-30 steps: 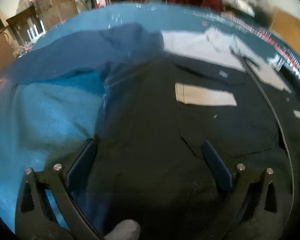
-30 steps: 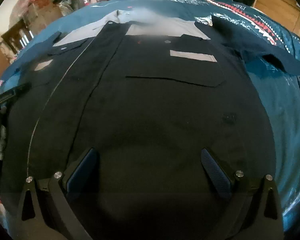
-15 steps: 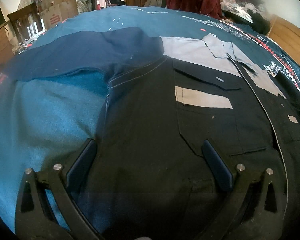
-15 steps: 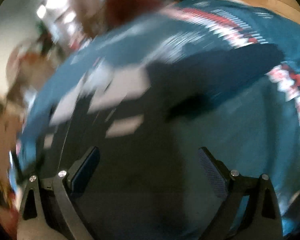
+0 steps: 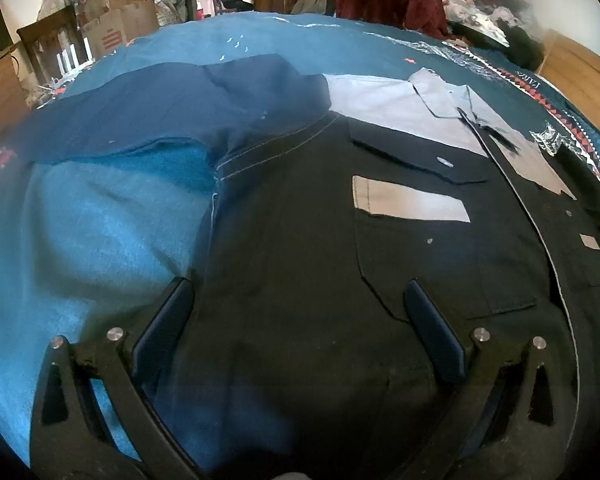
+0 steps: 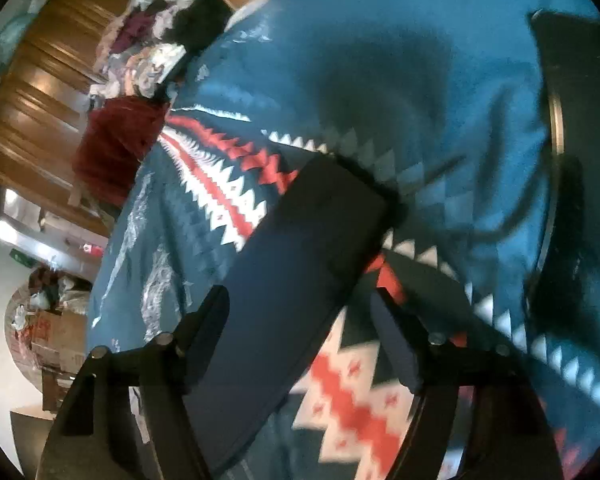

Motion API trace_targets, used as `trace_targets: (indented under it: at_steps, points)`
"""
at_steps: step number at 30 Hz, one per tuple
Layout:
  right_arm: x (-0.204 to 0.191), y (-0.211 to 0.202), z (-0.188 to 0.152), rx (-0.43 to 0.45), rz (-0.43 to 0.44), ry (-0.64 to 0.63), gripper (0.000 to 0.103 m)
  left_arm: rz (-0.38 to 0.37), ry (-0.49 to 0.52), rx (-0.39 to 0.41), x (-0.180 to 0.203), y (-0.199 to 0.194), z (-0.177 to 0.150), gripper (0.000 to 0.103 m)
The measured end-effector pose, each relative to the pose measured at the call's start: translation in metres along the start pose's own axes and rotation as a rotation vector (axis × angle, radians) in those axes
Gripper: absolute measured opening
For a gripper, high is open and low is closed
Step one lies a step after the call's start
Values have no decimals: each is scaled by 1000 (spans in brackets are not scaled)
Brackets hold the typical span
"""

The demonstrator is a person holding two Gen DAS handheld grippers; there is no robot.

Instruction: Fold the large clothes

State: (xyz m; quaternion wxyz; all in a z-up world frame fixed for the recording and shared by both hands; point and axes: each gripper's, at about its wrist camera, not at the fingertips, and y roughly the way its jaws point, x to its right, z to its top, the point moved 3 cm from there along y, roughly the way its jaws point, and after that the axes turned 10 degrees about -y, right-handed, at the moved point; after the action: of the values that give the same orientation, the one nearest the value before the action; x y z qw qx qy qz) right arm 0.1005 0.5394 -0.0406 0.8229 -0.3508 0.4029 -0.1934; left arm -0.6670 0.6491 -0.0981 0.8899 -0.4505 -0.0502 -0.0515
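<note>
The dark navy work shirt with grey yoke (image 5: 300,240) lies flat on the teal blanket-covered bed (image 5: 100,240). Both grippers' fingers stand spread, empty: left gripper (image 5: 300,304) over its side seam, right gripper (image 6: 300,316) over the navy sleeve (image 6: 300,260). A shallow pinch could catch the blanket too

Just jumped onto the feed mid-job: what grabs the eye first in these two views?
In the left wrist view, a dark shirt with grey shoulders lies spread flat on a blue blanket, the open left gripper over its lower half. In the right wrist view, the open right gripper frames a dark sleeve lying across the blanket's red-and-white zigzag border.
</note>
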Motion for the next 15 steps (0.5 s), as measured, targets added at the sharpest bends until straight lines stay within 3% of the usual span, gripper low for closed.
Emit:
trace_targets:
  at_steps: [9, 10, 11, 12, 13, 15]
  points:
    - [31, 38, 3, -4, -31, -69, 70, 14, 2, 0, -1, 0, 0, 103]
    - [33, 44, 2, -14, -38, -75, 65, 16, 2, 0, -2, 0, -1, 103]
    - [32, 47, 0, -23, -48, -82, 51, 16, 2, 0, -2, 0, -1, 103]
    - [30, 47, -1, -27, -67, -86, 29, 15, 1, 0, -2, 0, 0, 103]
    - [24, 43, -2, -20, -67, -85, 21, 15, 1, 0, -2, -1, 0, 103]
    - [-17, 20, -3, 41, -11, -143, 19, 12, -2, 2, -3, -1, 0, 103]
